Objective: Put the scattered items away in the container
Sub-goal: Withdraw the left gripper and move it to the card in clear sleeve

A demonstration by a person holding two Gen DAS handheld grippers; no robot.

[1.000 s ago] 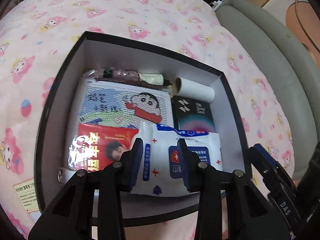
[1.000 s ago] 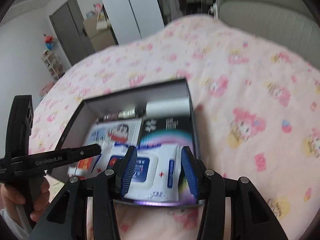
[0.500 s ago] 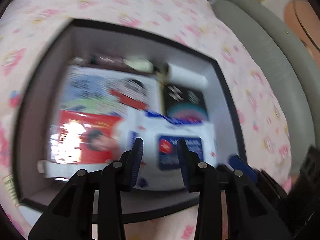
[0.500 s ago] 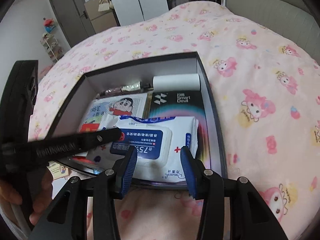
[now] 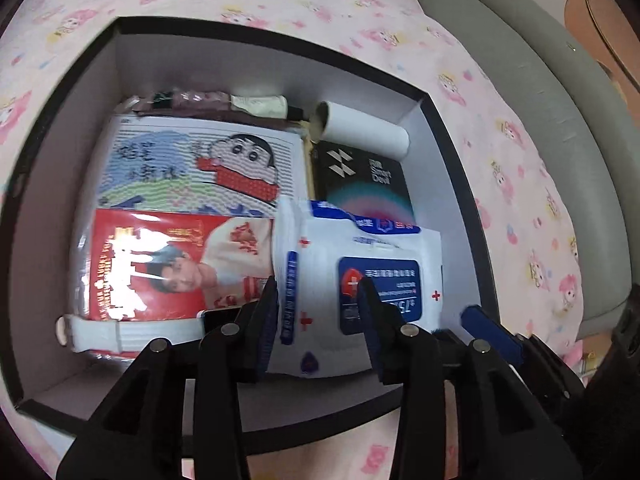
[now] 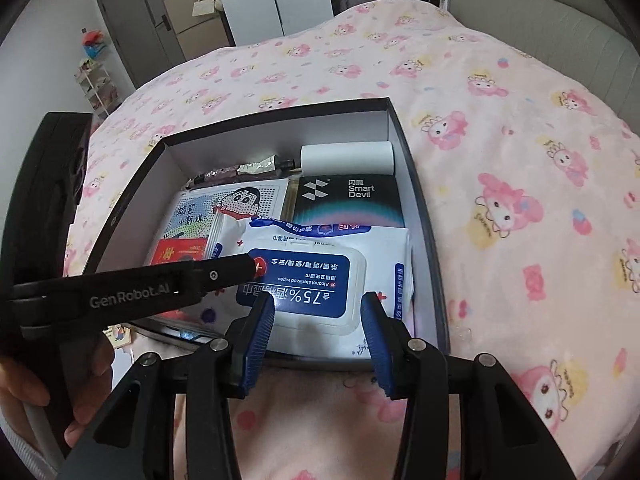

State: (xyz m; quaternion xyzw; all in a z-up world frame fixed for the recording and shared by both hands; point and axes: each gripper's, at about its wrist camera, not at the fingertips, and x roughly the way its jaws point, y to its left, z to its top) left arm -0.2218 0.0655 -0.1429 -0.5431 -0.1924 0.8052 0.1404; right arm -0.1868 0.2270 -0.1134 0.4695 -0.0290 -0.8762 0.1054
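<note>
Wipes pack [image 6: 320,276] lies in the box [image 6: 420,216], lower centre, just beyond both open, empty jaws: left gripper [image 5: 318,312], right gripper [image 6: 318,324].

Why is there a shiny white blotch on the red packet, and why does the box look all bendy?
In the left wrist view, light glares off the red packet's glossy wrap, and the wipes pack is slightly smeared by blur; the fisheye lens bows the box's straight edges. The right wrist view is sharper: the wipes pack's label reads clearly.
</note>
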